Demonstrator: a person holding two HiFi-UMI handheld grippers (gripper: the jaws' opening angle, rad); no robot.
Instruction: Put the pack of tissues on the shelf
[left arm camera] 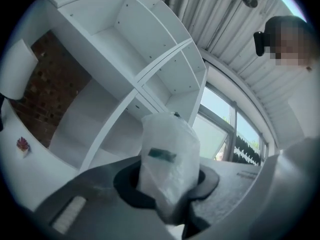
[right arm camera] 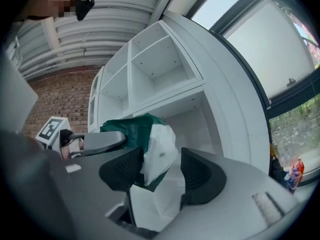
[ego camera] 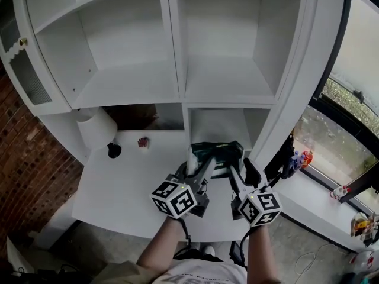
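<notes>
Head view: both tools are reaching forward over the white tabletop (ego camera: 112,194), side by side, toward the white shelf (ego camera: 177,70).

Pack of tissues (ego camera: 218,151): green with clear wrap, sitting at 12 o'clock from the tools, at the far edge of the tabletop, just in front of the shelf's lower right compartment. Cannot tell whether it is resting on the tabletop or lifted.

Left tool (ego camera: 198,167): jaws are nearly together, pinching the clear wrap at the pack's left end. In the left gripper view the wrap (left arm camera: 170,149) is standing up out of the left tool (left arm camera: 167,184).

Right tool (ego camera: 241,169): jaws are standing wide. In the right gripper view the pack's white and green end (right arm camera: 150,149) is lying between the jaws of the right tool (right arm camera: 162,169), touching the left pad, with a gap showing at the right pad.

A small red thing (ego camera: 143,141) is sitting at 11 o'clock from the left tool, and a white cylinder (ego camera: 98,128) at 10 o'clock, both well apart from the pack.
</notes>
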